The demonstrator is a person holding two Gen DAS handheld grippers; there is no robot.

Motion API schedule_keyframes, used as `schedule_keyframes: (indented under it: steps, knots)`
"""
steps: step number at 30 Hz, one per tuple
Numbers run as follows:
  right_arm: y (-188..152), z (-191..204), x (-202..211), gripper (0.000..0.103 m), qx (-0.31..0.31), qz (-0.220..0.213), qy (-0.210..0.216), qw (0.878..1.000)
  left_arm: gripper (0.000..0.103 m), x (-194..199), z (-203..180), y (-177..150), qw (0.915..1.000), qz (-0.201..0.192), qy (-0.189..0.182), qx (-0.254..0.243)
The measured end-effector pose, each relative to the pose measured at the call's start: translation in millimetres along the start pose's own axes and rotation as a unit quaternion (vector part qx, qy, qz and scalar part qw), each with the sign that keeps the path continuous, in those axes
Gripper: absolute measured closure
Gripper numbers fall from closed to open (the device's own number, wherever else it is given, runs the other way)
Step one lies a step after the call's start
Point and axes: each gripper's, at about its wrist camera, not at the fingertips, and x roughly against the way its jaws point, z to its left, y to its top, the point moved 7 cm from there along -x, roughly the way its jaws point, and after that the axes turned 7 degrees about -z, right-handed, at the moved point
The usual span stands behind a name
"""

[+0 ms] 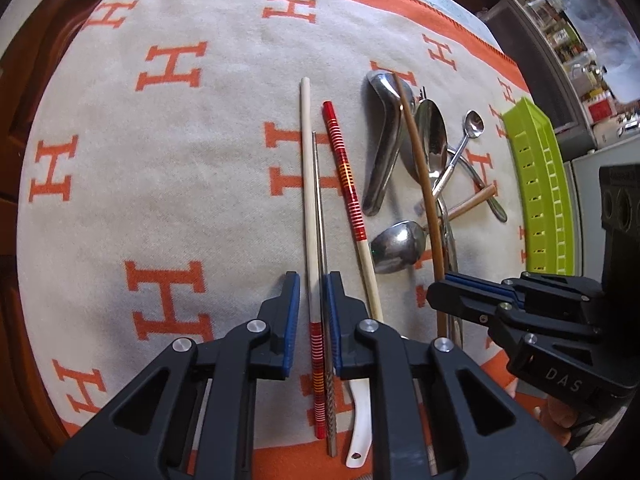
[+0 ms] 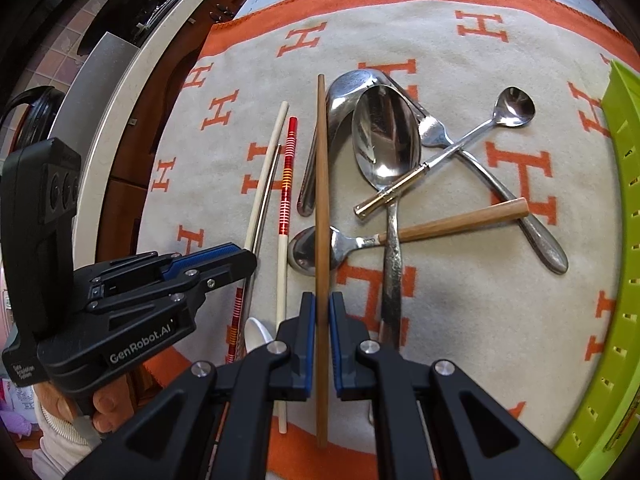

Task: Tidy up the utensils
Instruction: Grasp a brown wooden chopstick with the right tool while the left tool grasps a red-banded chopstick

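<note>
Left wrist view: my left gripper [image 1: 313,322] is hovering with its fingers narrowly parted around a pale chopstick [image 1: 307,184] and a thin metal chopstick [image 1: 320,216] lying on the orange-and-cream blanket [image 1: 160,200]; I cannot tell whether the pads are pressing. Right wrist view: my right gripper [image 2: 322,338] is pinching a brown chopstick [image 2: 322,184]. Spoons [image 2: 386,136] and a fork [image 2: 434,130] are lying piled beside it, near the green tray [image 2: 624,160].
</note>
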Motion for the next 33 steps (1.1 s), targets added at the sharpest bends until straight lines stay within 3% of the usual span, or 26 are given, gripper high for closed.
schedule_keyframes:
  steps: [20, 33]
  knots:
    - [-4.0, -4.0, 5.1, 0.096, 0.002, 0.003, 0.022, 1.0, 0.092, 2.7, 8.2, -4.4, 0.9994, 0.01, -0.019, 0.027]
    - [-5.0, -3.0, 9.2, 0.096, 0.005, 0.0, 0.019, 1.0, 0.092, -0.2, 4.2, -2.0, 0.9996, 0.006, 0.028, -0.004]
